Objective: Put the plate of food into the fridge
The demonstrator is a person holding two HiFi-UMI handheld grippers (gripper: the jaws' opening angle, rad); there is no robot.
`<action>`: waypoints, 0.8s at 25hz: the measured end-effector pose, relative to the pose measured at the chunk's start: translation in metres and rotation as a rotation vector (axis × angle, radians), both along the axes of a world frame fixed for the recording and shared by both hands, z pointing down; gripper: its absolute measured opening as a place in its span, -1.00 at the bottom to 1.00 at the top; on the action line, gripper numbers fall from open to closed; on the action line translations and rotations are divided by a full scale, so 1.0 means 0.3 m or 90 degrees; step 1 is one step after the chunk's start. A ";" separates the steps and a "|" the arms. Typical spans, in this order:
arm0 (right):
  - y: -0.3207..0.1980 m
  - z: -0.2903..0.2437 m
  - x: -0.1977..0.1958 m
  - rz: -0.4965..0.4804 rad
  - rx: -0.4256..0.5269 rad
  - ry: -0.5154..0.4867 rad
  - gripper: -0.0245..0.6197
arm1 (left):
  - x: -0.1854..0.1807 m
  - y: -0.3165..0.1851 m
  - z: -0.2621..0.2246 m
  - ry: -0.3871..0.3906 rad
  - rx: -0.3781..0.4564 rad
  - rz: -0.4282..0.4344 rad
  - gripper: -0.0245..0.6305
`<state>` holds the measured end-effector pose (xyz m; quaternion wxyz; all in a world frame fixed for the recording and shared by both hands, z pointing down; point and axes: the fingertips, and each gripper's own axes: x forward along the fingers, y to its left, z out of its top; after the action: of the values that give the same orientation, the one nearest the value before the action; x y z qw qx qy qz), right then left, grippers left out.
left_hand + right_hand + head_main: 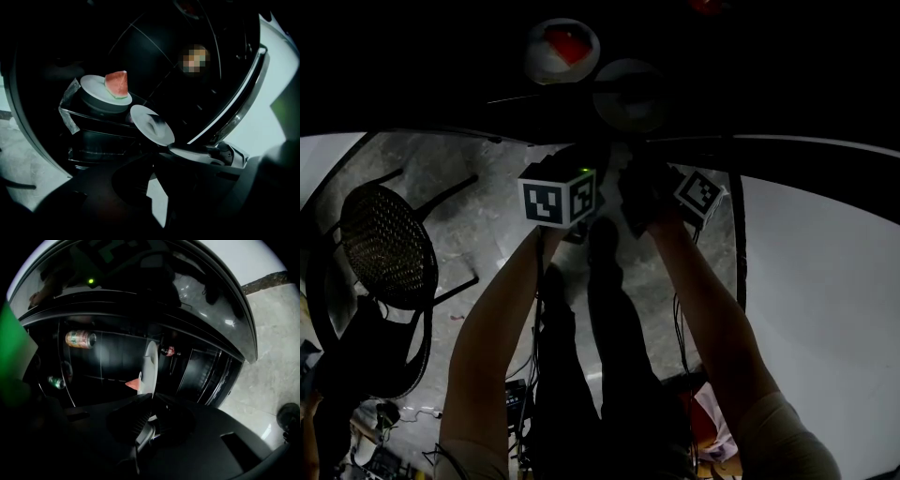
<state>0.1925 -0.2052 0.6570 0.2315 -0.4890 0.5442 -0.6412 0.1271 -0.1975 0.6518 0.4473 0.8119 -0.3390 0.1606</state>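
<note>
A white plate (105, 89) with a wedge of watermelon (117, 84) rests on a dark stand inside the unlit fridge; in the head view this plate (562, 47) is at the top. Nearer me is a second, bare white plate (152, 124), which the head view shows as the bare plate (628, 94). My right gripper (151, 399) is shut on its rim, so the bare plate (150, 366) looks edge-on there. My left gripper (153, 154) has its jaws together where that rim drops out of sight.
A can (79, 339) lies on a fridge shelf, another can (56, 382) lower left, a small bottle (168, 351) further in. The fridge's chrome edge (239, 108) curves at my right. A black mesh chair (384, 248) stands on the grey floor to my left.
</note>
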 end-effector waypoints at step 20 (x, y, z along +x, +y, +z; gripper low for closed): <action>-0.042 -0.001 0.035 0.019 -0.002 0.018 -0.83 | -0.056 0.026 0.009 -0.004 -0.012 -0.005 -0.89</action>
<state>0.2029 -0.2179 0.6569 0.2329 -0.5064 0.5389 -0.6316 0.1104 -0.1898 0.6544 0.4543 0.8059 -0.3421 0.1644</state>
